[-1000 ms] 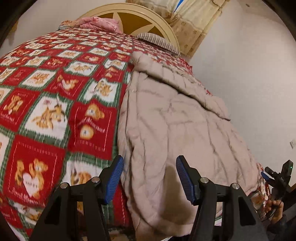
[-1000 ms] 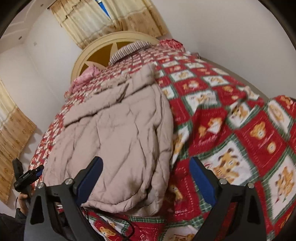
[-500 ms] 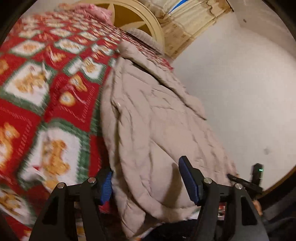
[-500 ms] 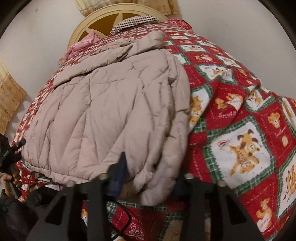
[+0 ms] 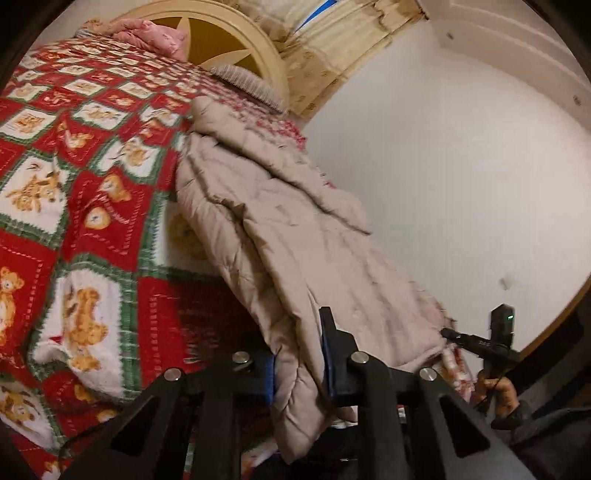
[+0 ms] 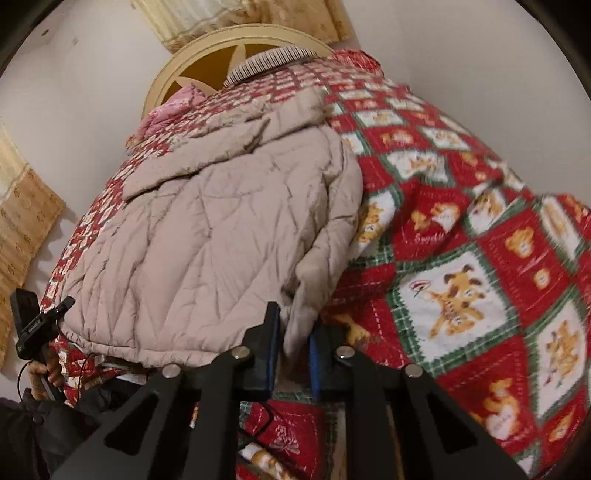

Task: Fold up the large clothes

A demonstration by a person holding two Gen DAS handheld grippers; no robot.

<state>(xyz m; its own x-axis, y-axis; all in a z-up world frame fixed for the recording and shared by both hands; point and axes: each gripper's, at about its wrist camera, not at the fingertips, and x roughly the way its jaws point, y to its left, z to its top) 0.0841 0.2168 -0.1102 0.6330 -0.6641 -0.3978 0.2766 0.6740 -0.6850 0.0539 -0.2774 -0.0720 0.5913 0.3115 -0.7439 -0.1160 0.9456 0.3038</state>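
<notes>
A large beige quilted coat (image 5: 295, 229) lies lengthwise on the bed, its hem at the near edge. My left gripper (image 5: 298, 365) is shut on the coat's near hem corner, and the fabric hangs down between its blue pads. In the right wrist view the same coat (image 6: 207, 236) spreads to the left. My right gripper (image 6: 293, 354) is shut on the other near hem corner, with fabric bunched between its pads. The other gripper shows at the edge of each view (image 5: 491, 343) (image 6: 33, 325).
A red, green and white teddy-bear blanket (image 5: 74, 206) covers the bed (image 6: 461, 258). A cream headboard (image 6: 221, 51), a striped pillow (image 5: 243, 79) and a pink cloth (image 5: 151, 33) are at the far end. A white wall (image 5: 443, 166) runs along one side.
Both grippers were open above the coat's hem a second ago. They dropped to the near hem corners and closed on the fabric, the right one first.
</notes>
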